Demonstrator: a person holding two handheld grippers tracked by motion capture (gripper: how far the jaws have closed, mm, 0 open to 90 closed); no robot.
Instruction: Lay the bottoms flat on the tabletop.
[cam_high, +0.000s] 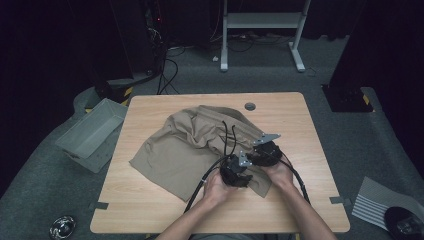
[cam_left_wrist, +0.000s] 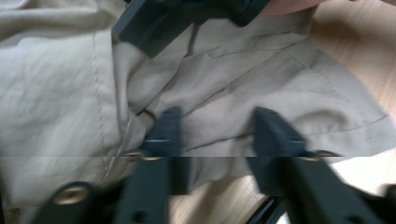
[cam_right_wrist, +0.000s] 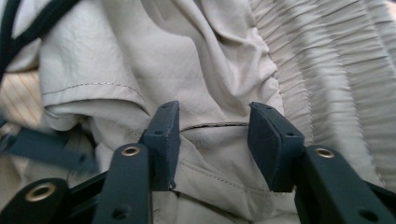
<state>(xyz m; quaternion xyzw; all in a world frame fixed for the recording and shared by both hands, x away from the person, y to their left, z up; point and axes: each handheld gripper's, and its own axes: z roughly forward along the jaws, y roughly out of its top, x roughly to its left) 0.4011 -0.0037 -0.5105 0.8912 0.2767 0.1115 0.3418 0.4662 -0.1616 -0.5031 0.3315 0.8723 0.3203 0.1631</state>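
A tan garment (cam_high: 192, 147) lies rumpled across the middle of the wooden table (cam_high: 150, 210). Both hands hold their grippers close together over its near right corner. My left gripper (cam_high: 235, 174) (cam_left_wrist: 217, 126) is open, its jaws straddling a seamed fold of the cloth (cam_left_wrist: 280, 79) close to the hem and the bare table edge. My right gripper (cam_high: 262, 152) (cam_right_wrist: 212, 123) is open too, jaws either side of a stitched seam, with the gathered elastic waistband (cam_right_wrist: 336, 70) to its right. In the left gripper view the right gripper (cam_left_wrist: 187, 14) shows at the top.
A grey bin (cam_high: 90, 132) sits on the floor left of the table. A cable hole (cam_high: 250, 106) marks the table's far edge. Black cables (cam_high: 200, 187) trail from the grippers over the cloth and off the near edge. A white desk frame (cam_high: 262, 30) stands behind.
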